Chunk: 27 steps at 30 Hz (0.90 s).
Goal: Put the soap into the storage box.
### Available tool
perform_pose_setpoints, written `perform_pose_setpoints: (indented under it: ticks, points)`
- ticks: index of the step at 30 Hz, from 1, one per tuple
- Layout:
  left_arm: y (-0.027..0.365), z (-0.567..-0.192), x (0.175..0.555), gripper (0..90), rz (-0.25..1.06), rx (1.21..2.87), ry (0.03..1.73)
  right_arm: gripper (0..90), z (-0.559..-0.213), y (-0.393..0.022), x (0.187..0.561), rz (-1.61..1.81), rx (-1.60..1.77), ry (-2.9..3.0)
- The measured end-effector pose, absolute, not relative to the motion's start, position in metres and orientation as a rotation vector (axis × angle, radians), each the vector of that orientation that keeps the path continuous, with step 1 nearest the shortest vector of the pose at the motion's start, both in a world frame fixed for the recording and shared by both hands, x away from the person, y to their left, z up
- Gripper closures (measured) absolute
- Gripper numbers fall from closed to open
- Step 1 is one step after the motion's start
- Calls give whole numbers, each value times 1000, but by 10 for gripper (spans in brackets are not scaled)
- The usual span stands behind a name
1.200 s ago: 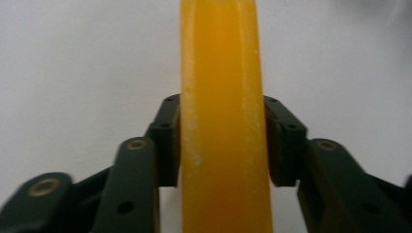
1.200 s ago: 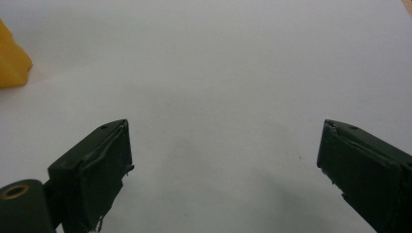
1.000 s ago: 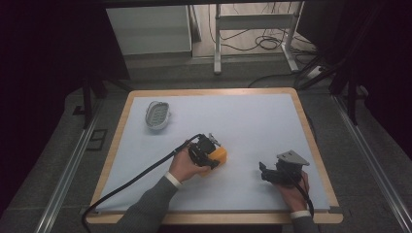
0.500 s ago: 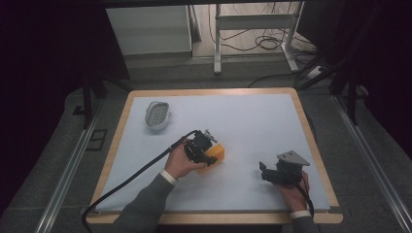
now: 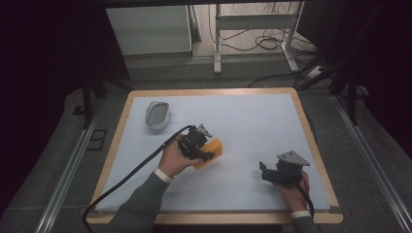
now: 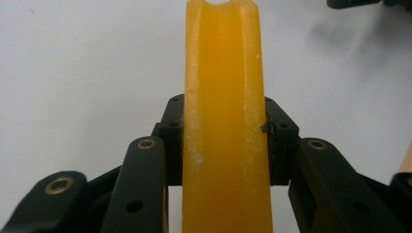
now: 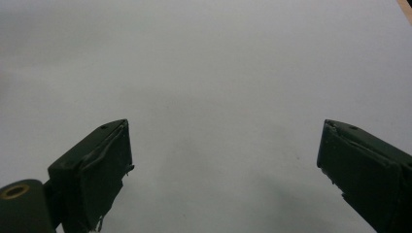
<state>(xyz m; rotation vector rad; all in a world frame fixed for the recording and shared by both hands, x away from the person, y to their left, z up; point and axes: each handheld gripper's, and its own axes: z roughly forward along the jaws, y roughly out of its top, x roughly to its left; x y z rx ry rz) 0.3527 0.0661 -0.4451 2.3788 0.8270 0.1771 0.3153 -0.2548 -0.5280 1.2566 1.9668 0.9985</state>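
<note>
An orange-yellow bar of soap [image 5: 212, 151] is clamped between the jaws of my left gripper [image 5: 206, 151] near the middle of the white table top [image 5: 252, 126], held just above it. In the left gripper view the soap [image 6: 224, 121] stands tall between the two black pads [image 6: 171, 141], which press on both of its sides. My right gripper [image 5: 265, 171] rests at the front right of the table, pointing left. Its black jaws stand wide apart in the right gripper view, with bare white surface between the fingertips [image 7: 104, 165].
A white oval soap dish [image 5: 157, 115] lies at the back left of the table. The table has a wooden rim [image 5: 296, 104]. A black cable [image 5: 131, 177] trails from the left gripper to the front edge. Dark floor and metal frames surround the table.
My left hand has risen a little and moved slightly away from the front edge with the soap in its jaws. The right gripper has stayed where it was.
</note>
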Motion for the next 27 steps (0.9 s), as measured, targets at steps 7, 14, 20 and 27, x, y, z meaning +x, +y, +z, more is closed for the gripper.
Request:
perform_pose_setpoints:
  ticks: [7,14,20,27]
  points:
    - [74,-436,353,613,193,2355,835,58,-528,-255,315,997,1256,1966]
    - [80,-431,357,613,211,2336,851,58,-528,-255,315,998,1260,1967]
    - [85,-426,359,613,219,2320,857,58,-528,-255,315,994,1258,1967]
    - [92,-420,360,613,238,2308,867,58,-528,-254,315,991,1257,1967]
